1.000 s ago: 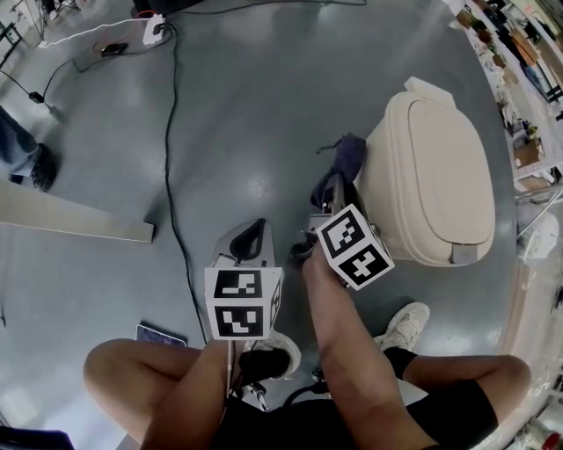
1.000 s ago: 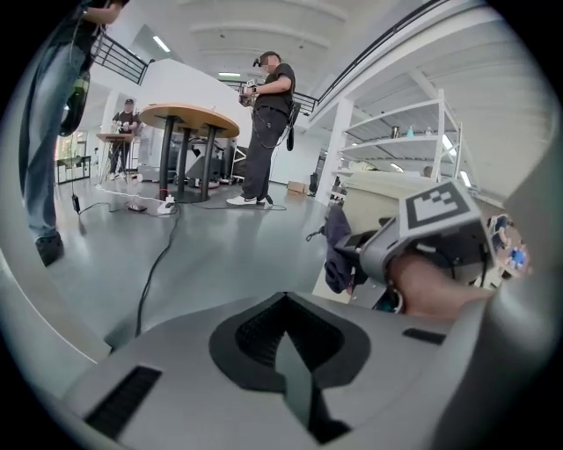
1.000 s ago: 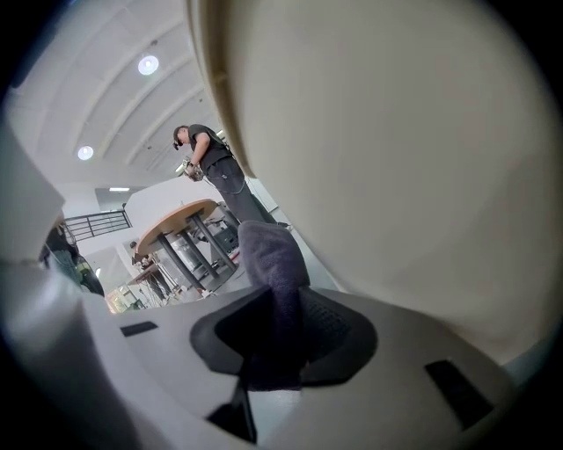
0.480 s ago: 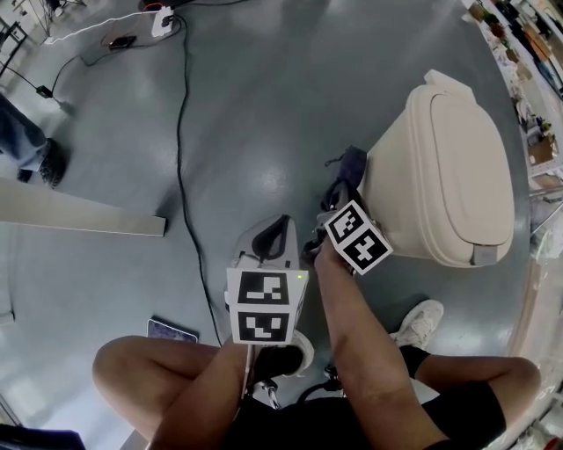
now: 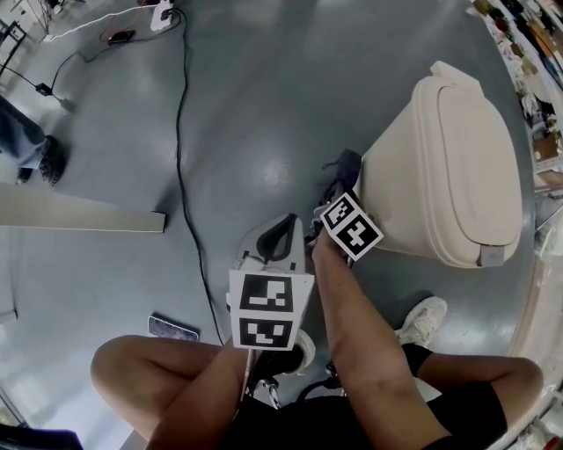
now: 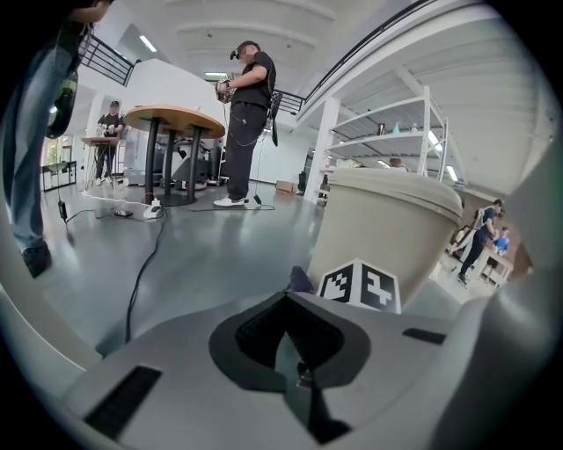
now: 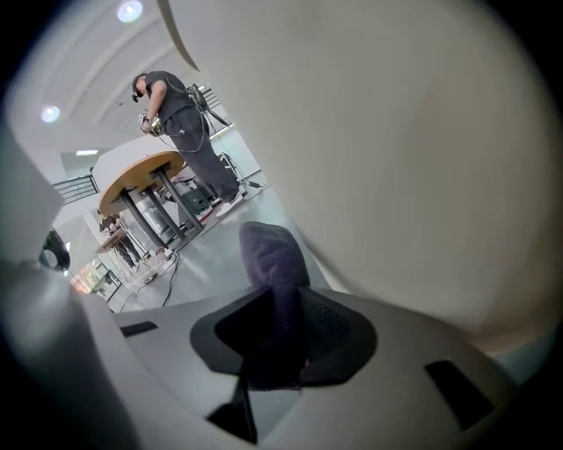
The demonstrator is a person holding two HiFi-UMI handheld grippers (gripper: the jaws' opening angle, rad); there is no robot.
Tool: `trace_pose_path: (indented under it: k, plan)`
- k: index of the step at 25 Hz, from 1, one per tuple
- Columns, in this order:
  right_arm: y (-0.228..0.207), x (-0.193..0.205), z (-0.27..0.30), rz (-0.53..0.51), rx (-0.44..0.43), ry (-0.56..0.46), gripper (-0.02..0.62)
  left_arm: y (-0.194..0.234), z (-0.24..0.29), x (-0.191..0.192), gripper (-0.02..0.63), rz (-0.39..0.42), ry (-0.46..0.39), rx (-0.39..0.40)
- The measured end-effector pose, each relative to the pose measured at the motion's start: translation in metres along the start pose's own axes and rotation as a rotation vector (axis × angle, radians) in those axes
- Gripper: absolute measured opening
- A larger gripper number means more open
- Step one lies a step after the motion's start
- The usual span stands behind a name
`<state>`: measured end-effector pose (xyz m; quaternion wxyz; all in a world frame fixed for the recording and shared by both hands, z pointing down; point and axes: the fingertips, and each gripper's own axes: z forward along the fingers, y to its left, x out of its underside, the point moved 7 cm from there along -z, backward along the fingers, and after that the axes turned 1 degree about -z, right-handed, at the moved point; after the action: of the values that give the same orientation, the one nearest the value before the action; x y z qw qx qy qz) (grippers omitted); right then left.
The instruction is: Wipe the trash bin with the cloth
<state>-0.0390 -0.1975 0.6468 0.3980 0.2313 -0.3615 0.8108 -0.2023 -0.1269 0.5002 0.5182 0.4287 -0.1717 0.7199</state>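
A cream trash bin [image 5: 457, 176] with a closed lid stands on the grey floor at the right of the head view; its side wall [image 7: 413, 149] fills the right gripper view. My right gripper [image 5: 339, 189] is shut on a dark purple cloth [image 7: 274, 264], which sticks out past the jaws and rests against the bin's left side, low down [image 5: 349, 164]. My left gripper [image 5: 280, 235] hangs left of the bin, shut and holding nothing [image 6: 295, 352]. From the left gripper view, the bin [image 6: 383, 228] rises behind the right gripper's marker cube [image 6: 359, 286].
A black cable [image 5: 182, 132] runs across the floor to a power strip [image 5: 161, 13] at the far end. A pale board [image 5: 79, 220] lies at the left, a phone-like slab [image 5: 172, 329] near my knee. A person [image 6: 248, 123] stands by a round table [image 6: 171, 119]. Shelving [image 6: 396, 141] stands behind the bin.
The right gripper with the cloth has slid a little down and forward along the bin's left side. The head view has shifted, so the bin sits higher and further right.
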Motion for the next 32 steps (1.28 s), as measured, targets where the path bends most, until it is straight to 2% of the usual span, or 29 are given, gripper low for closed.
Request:
trace_pose_path:
  k: [8,13,18,22,28,32]
  plan:
    - [0.001,0.004,-0.006,-0.040,-0.044,0.023,0.094,0.000,-0.001,-0.005,0.000,-0.014,-0.012,-0.009]
    - [0.020,-0.003,-0.039,-0.067,-0.144,-0.006,0.094,-0.005,-0.008,-0.023,0.000,-0.013,-0.043,-0.019]
    - [0.037,-0.018,-0.097,-0.125,-0.273,-0.028,0.094,-0.007,-0.015,-0.038,0.000,-0.138,-0.052,-0.036]
    - [0.050,-0.032,-0.150,-0.256,-0.385,-0.013,0.094,-0.007,-0.036,-0.062,0.000,-0.215,-0.120,-0.055]
    - [0.061,-0.062,-0.230,-0.459,-0.523,-0.043,0.094,-0.018,-0.069,-0.076,0.000,-0.213,-0.199,-0.126]
    - [0.055,-0.096,-0.279,-0.562,-0.580,-0.112,0.094,-0.046,-0.089,-0.088,0.000,-0.191,-0.242,-0.116]
